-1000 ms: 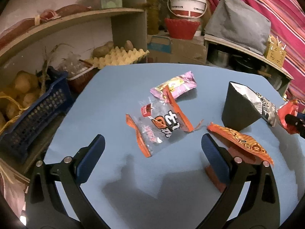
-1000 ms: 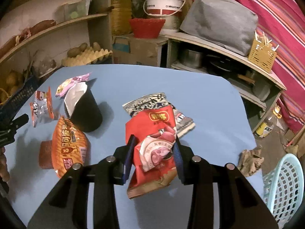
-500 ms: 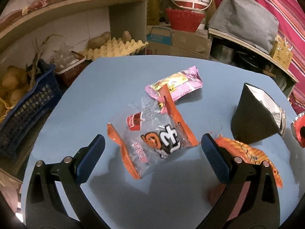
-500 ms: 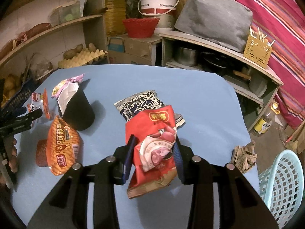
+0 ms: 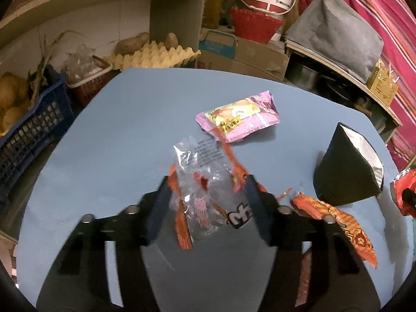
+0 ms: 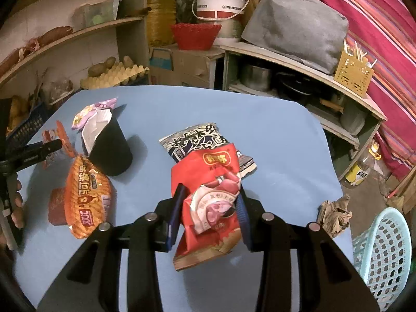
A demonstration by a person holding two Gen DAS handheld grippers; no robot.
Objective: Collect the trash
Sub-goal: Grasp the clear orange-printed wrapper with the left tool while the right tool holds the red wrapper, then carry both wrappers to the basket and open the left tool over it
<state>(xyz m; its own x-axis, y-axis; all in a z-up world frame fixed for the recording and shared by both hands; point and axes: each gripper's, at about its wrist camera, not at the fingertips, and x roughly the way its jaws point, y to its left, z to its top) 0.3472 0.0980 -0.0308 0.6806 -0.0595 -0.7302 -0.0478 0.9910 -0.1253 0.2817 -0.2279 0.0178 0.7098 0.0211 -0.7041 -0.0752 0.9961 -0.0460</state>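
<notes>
My left gripper is closed around a clear wrapper with orange edges, which is crumpled between the fingers on the blue table. A pink wrapper lies just beyond it. My right gripper is shut on a red snack bag and holds it above the table. A black-and-white wrapper lies under the red bag. An orange snack bag and a black foil-lined bag lie at the left.
A light blue mesh basket stands on the floor at the right, beside crumpled brown paper. Shelves with an egg tray, potatoes, a bucket and a blue crate surround the table's far and left sides.
My left gripper moved forward over the clear orange-edged wrapper and closed on it. My right gripper kept hold of the red bag and lifted back a little.
</notes>
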